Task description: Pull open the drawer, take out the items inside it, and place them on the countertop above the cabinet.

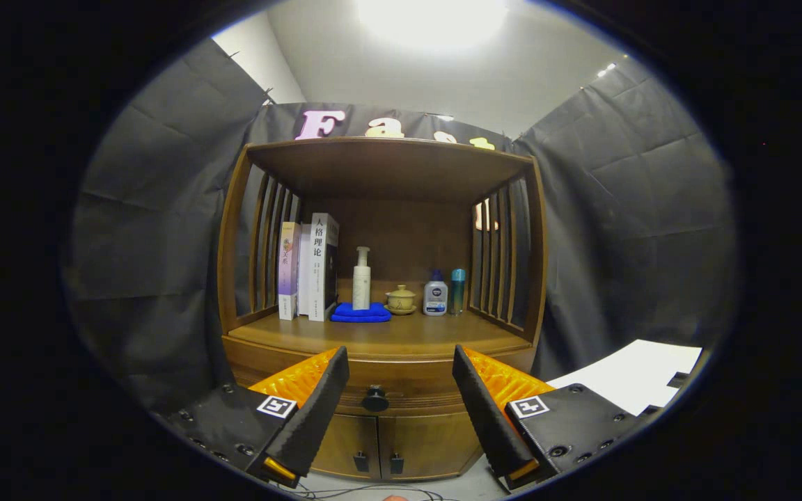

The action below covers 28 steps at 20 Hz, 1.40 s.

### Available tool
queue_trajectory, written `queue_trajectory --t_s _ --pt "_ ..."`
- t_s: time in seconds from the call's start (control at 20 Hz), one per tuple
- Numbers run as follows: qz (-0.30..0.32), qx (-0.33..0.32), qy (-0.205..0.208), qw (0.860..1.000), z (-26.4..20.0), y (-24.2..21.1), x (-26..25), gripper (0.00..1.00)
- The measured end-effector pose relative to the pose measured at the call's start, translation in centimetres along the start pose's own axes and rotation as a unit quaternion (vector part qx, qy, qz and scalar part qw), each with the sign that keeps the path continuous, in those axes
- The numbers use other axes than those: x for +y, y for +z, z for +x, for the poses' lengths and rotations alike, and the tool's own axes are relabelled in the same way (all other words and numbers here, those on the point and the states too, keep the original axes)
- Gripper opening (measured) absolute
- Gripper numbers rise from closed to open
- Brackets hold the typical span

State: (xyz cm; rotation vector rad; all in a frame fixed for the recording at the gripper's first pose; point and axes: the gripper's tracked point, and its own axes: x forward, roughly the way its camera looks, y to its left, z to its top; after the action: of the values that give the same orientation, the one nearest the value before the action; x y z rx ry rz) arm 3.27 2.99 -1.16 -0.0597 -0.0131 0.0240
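Gripper view: the gripper (401,369) sits low in the frame, its two ridged fingers spread wide apart with nothing held between them. Dead centre in that gap is the drawer (408,386), a curved band of glossy brown wood, fully closed, with one round dark knob (376,399) on its front. Below it, at the bottom centre, are two smooth cabinet doors (380,445), each with a small dark handle.

Above the drawer lies the countertop (373,341), polished wood, boxed in by a slatted frame (509,264) on both sides and a flat wooden roof. Along its back, left to right: three upright books (309,268); one tall white pump bottle (361,280) standing on a folded blue cloth (361,313); one small lidded yellowish cup (401,299) on a saucer; one squat white bottle (436,294) with a blue cap; one slim teal tube (457,290).

Creased dark cloth (150,243) hangs all round. A white sheet (634,379) lies at lower right.
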Motion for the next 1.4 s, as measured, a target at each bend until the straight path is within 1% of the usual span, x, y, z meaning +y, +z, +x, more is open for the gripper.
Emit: queue_trajectory --t_s 0.15,0.35,0.45,0.6,0.7,0.9,1.15,1.4 --pt "-0.001 0.002 -0.004 1.000 0.9 -0.2 -0.2 0.95" --pt "0.031 -0.031 -0.011 0.999 2.0 2.4 -0.7 0.95" --pt "0.032 -0.037 -0.025 0.998 2.5 3.1 -1.2 0.95" --pt "0.055 -0.032 -0.022 0.998 3.7 3.3 -0.6 0.95" --pt "0.055 -0.021 -0.026 0.998 4.6 2.2 -0.9 0.95" --pt "0.047 0.010 -0.006 0.999 6.5 -0.9 0.0 0.95" --pt "0.037 0.029 0.004 0.999 8.6 -4.0 1.2 0.95" --pt "0.032 0.062 0.010 0.998 11.1 -8.4 2.1 0.95"
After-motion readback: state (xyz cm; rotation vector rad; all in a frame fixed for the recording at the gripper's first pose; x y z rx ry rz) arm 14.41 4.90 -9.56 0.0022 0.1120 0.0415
